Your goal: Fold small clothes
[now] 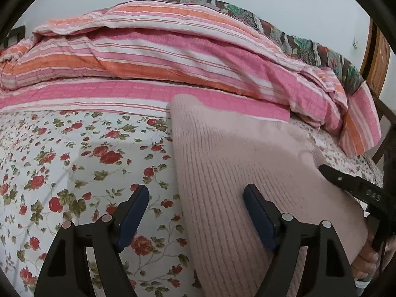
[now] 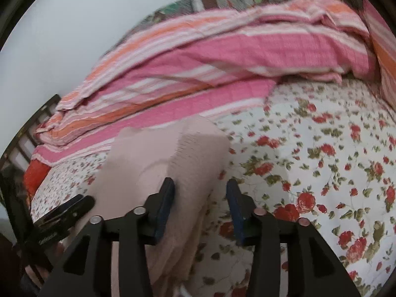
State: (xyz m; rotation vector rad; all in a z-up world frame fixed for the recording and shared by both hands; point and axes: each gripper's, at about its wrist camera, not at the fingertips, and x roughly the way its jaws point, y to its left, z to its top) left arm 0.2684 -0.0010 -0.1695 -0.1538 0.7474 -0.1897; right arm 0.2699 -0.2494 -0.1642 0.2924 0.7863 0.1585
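Left wrist view, left to right. Floral bedsheet (image 1: 74, 153) — bare at left and near, the widest open room for laying cloth flat. Left gripper (image 1: 196, 212) — jaws spread wide, nothing between the pads; its left finger hangs over the sheet, its right finger over the knit. Pink ribbed garment (image 1: 235, 173) — a folded-looking panel, long axis running from the near edge away toward the far bedding, its straight left edge lying between the two fingers. Striped quilt (image 1: 148, 57) — heaped along the far side, touching or just overlapping the garment's far end; it closes off room in that direction. Right gripper (image 1: 351, 185) — seen at the garment's right edge, just beside or resting on it; contact cannot be told.

Right wrist view, left to right. The left gripper (image 2: 64, 208) at the near left. The garment (image 2: 173, 153) ahead and left of centre, a thick layered edge running back toward the camera. The right gripper (image 2: 200, 190) — jaws parted about halfway, the garment's right edge between them, the left pad close against the knit, the right pad apart from it: no grip evident. The bedsheet (image 2: 321, 148) clear to the right.

Judgement: each gripper straddles one long edge; either is placed for its own side, and the next fold has room only leftward, rightward or nearward.
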